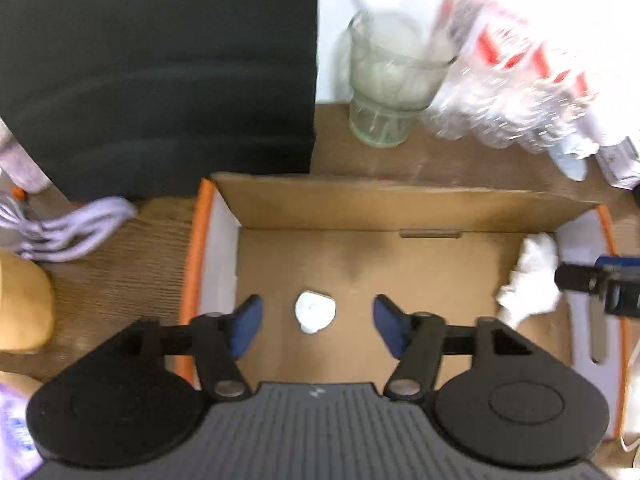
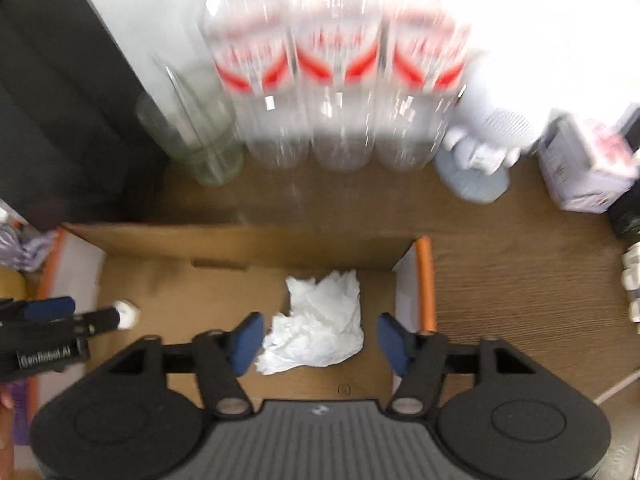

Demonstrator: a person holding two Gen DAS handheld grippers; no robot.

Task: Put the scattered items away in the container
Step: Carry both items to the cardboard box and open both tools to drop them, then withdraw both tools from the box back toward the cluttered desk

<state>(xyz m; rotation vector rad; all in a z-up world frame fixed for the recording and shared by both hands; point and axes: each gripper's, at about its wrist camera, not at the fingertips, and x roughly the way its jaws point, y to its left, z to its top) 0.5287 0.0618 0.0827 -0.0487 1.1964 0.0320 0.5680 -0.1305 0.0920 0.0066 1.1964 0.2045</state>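
Observation:
An open cardboard box (image 1: 360,204) with orange-edged flaps sits on the wooden table; it also shows in the right wrist view (image 2: 240,240). A small white wad (image 1: 315,312) lies on the box floor between the spread fingers of my left gripper (image 1: 318,326), which is open and empty. A crumpled white tissue (image 2: 320,324) lies at the box's right side, between the fingers of my right gripper (image 2: 320,338), also open. The tissue (image 1: 530,280) and the right gripper's tip (image 1: 580,278) show in the left wrist view; the wad (image 2: 127,314) shows in the right wrist view.
Behind the box stand a ribbed glass (image 1: 394,80), several clear water bottles with red labels (image 2: 336,80), a blue-grey bottle (image 2: 472,180) and a white carton (image 2: 588,168). A black panel (image 1: 160,72) is at back left. A coiled lilac cable (image 1: 68,226) lies left of the box.

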